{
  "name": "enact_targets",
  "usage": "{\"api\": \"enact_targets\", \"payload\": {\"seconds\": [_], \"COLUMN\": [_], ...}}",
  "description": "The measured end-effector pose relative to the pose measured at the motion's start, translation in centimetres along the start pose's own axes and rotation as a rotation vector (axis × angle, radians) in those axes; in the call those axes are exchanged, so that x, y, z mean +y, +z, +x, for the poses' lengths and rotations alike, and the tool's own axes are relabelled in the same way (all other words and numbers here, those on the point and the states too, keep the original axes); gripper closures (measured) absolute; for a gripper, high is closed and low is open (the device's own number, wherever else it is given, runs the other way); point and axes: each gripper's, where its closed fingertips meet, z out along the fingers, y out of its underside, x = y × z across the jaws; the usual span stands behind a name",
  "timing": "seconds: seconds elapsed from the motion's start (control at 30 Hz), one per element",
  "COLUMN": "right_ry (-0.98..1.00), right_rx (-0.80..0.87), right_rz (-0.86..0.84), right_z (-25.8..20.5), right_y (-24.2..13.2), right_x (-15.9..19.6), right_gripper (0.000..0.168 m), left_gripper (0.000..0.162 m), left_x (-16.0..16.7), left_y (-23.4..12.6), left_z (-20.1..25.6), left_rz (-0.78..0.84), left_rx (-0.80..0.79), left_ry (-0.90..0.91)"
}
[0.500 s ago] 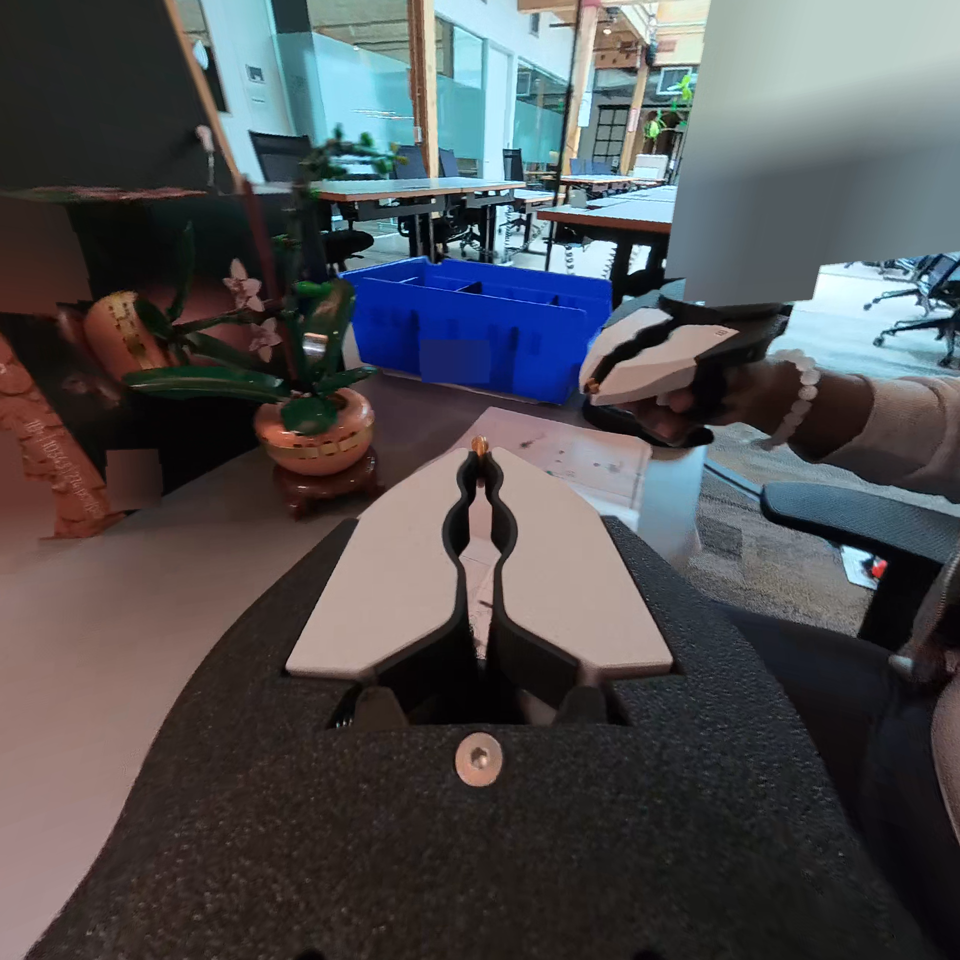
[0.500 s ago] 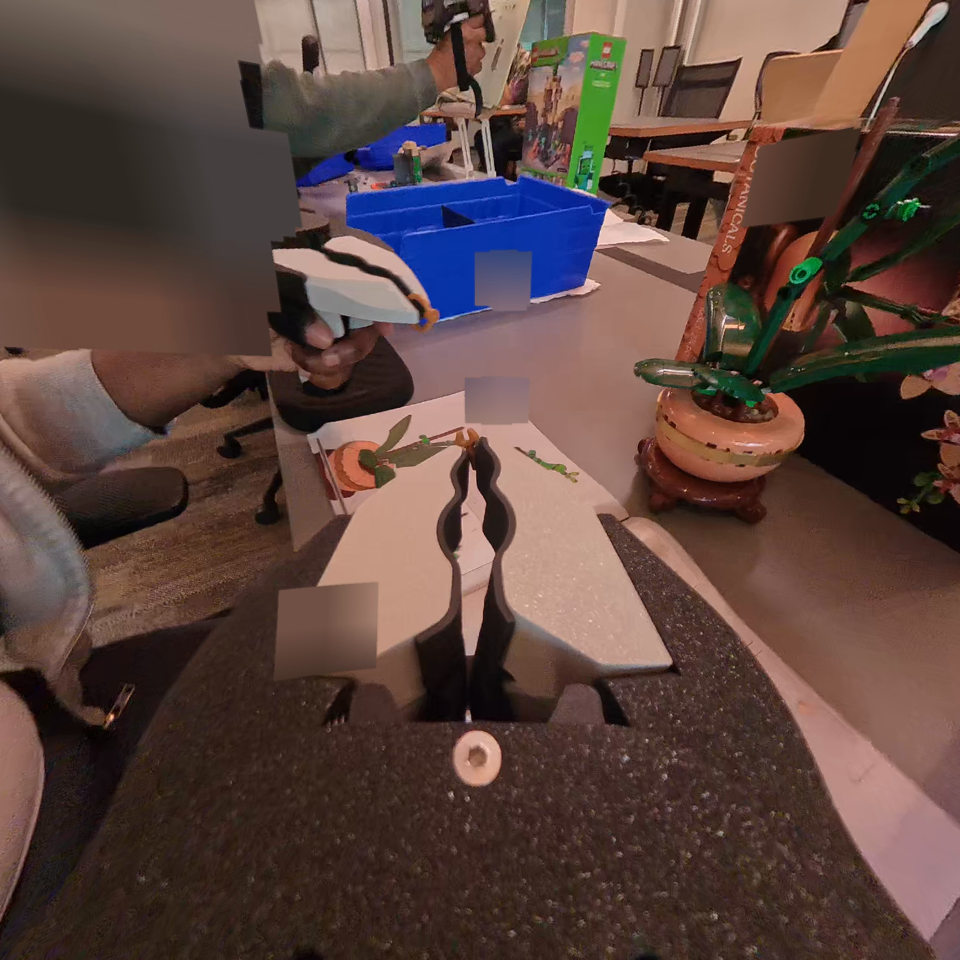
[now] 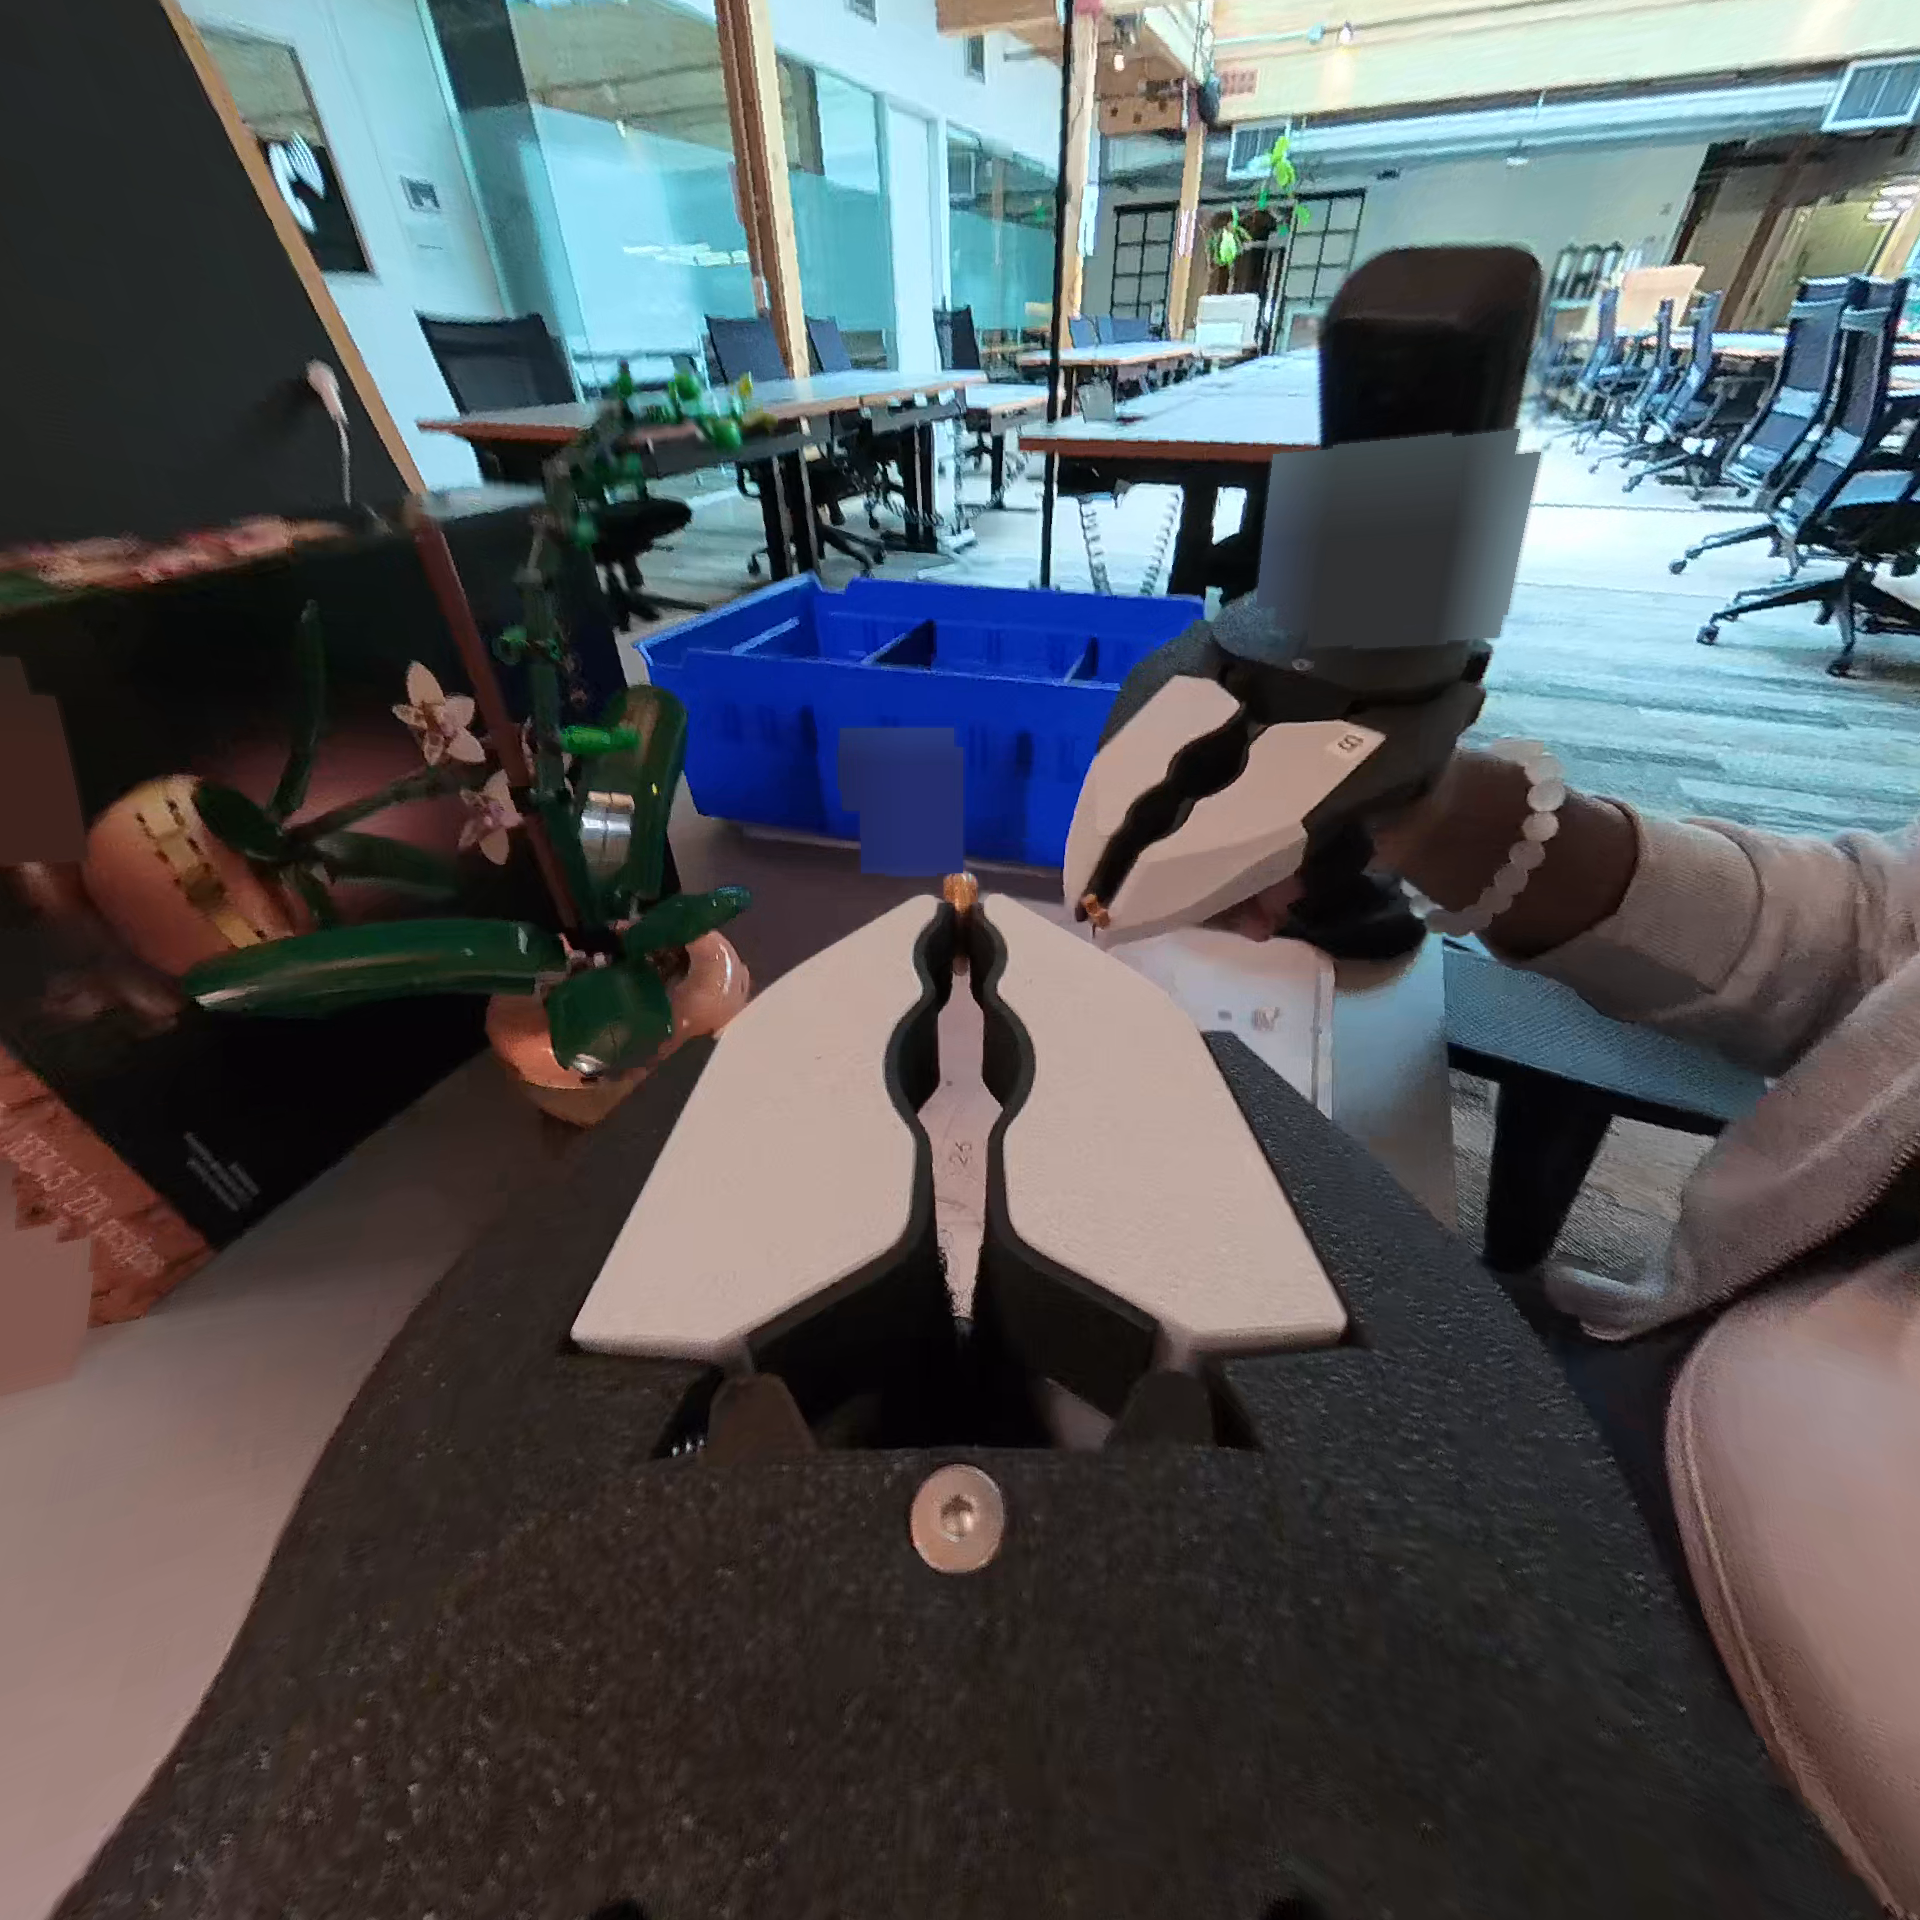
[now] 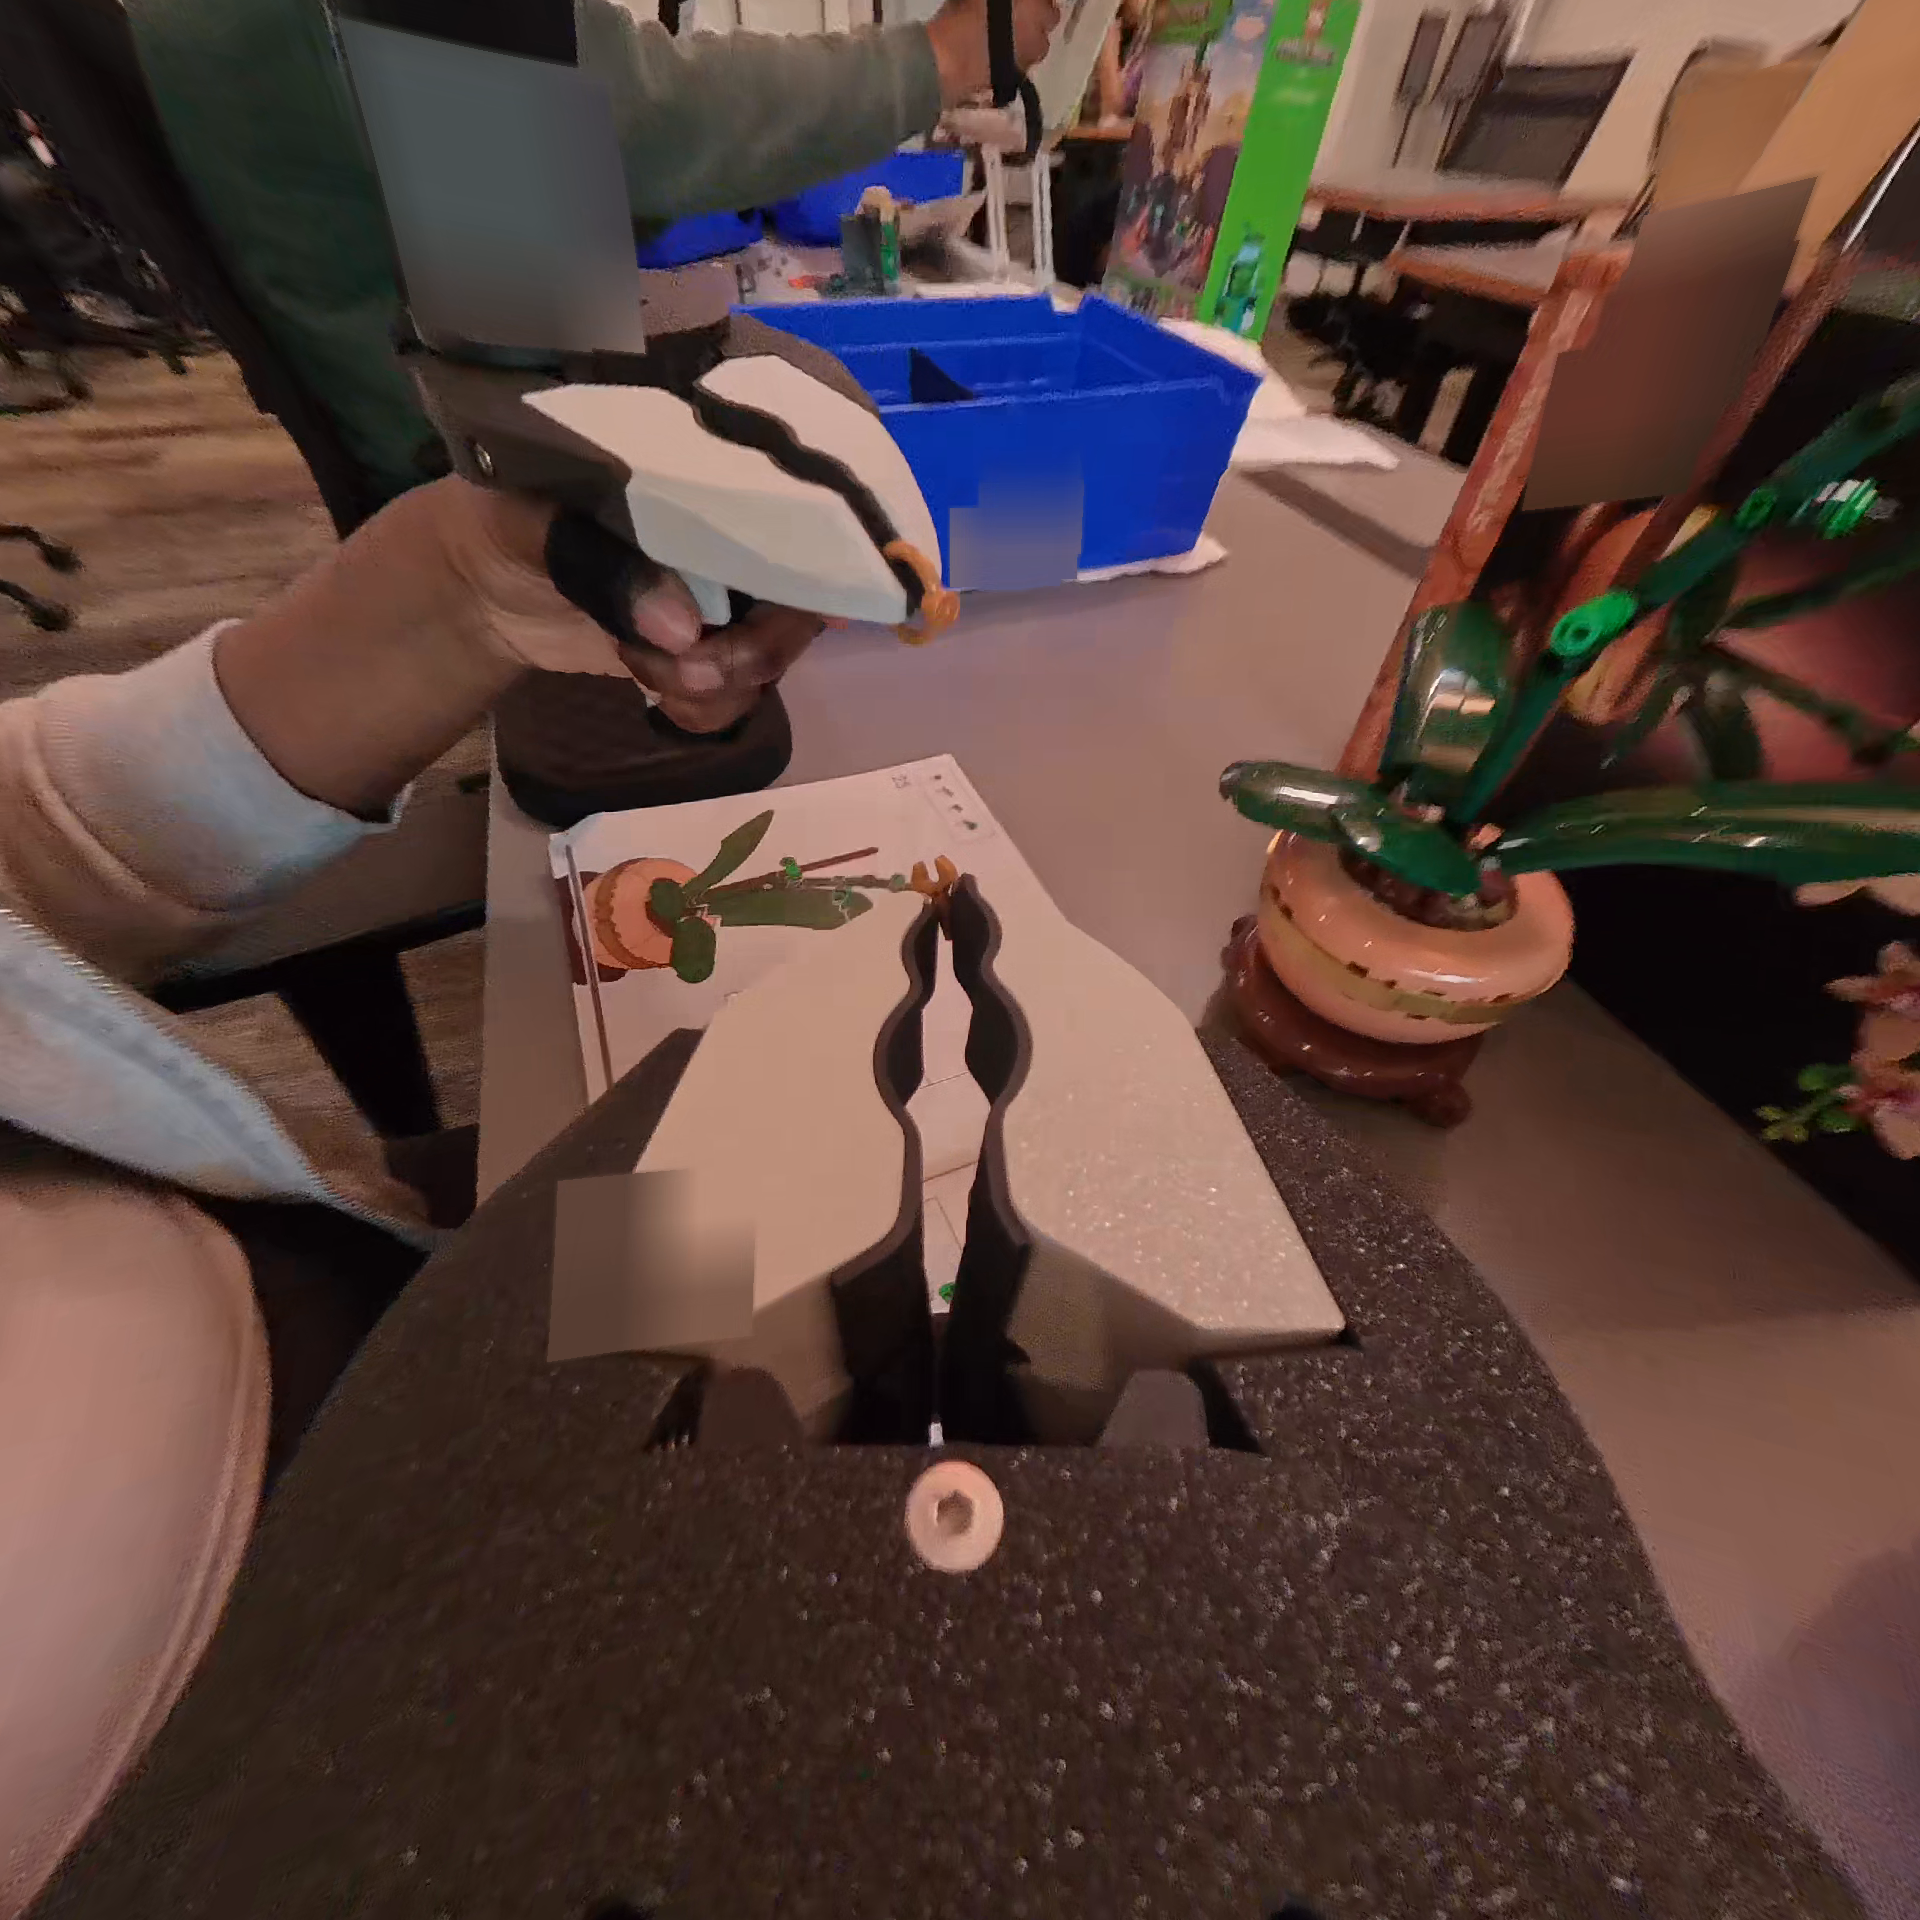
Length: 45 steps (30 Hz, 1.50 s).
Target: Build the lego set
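My left gripper (image 3: 958,906) is shut on a small orange lego piece (image 3: 958,891) at its tips. It also shows in the right wrist view (image 4: 914,603), with its orange clip piece (image 4: 928,600) sticking out. My right gripper (image 4: 943,896) is shut on a second small orange clip piece (image 4: 932,875). In the left wrist view the right gripper (image 3: 1093,912) is just right of my left tips, apart from them. The lego orchid in its peach pot (image 3: 613,997) (image 4: 1413,956) stands on the grey table. An open instruction booklet (image 4: 831,821) lies under both grippers.
A blue divided bin (image 3: 748,748) (image 4: 1143,457) stands behind the booklet. The dark set box (image 3: 156,727) (image 4: 1766,416) leans behind the orchid. The table edge and a chair (image 3: 1579,1039) are on the operator's side. Another person's arm (image 4: 790,94) works at the far table. Spacing between my two grippers at the tips: around 6 centimeters.
The two grippers have come closer together. In the left wrist view the right gripper has dropped down and left toward my left tips. Both stay shut on their orange pieces.
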Motion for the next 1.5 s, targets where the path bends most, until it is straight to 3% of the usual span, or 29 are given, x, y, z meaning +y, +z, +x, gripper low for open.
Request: {"api": "enact_targets", "payload": {"seconds": [0.2,0.37,0.6,0.73,0.83,0.97,1.17,1.37,1.5], "right_ry": [0.097,0.028,-0.099,-0.098,-0.271,-0.581,-0.851,-1.457,-1.686], "right_rx": [-0.108,-0.078,0.018,-0.024,-0.071,-0.176,-0.525,-0.867,-1.126], "right_rz": [0.004,-0.002,-0.09,-0.03,-0.088,-0.406,-0.658,-0.672,-0.659], "right_z": [0.0,0.5,2.2,0.6,-1.4,-2.5,-4.6,-5.2,-5.9], "right_y": [1.7,2.5,2.4,1.8,1.5,2.0,3.7,6.4,7.0], "right_x": [1.0,1.3,2.0,1.6,3.1,7.4,8.4,9.4,9.5], "right_gripper": [0.165,0.165,0.165,0.165,0.165,0.165,0.165,0.165,0.165], "left_gripper": [0.16,0.16,0.16,0.16,0.16,0.16,0.16,0.16,0.16], "left_x": [3.4,4.7,6.1,7.2,7.8,8.5,7.8,6.2,6.0], "left_y": [0.5,0.9,2.3,2.7,2.4,0.9,-1.3,-3.9,-5.0], "left_z": [0.1,0.5,-0.1,-0.6,0.0,-1.5,-3.4,-5.1,-6.0], "left_rz": [-0.049,-0.031,-0.088,-0.165,-0.22,-0.316,-0.269,-0.126,-0.065], "left_rx": [0.12,0.199,0.209,0.164,0.15,0.025,-0.088,-0.133,-0.153], "left_ry": [-0.136,-0.202,-0.265,-0.235,-0.215,-0.073,0.033,-0.006,-0.073]}}
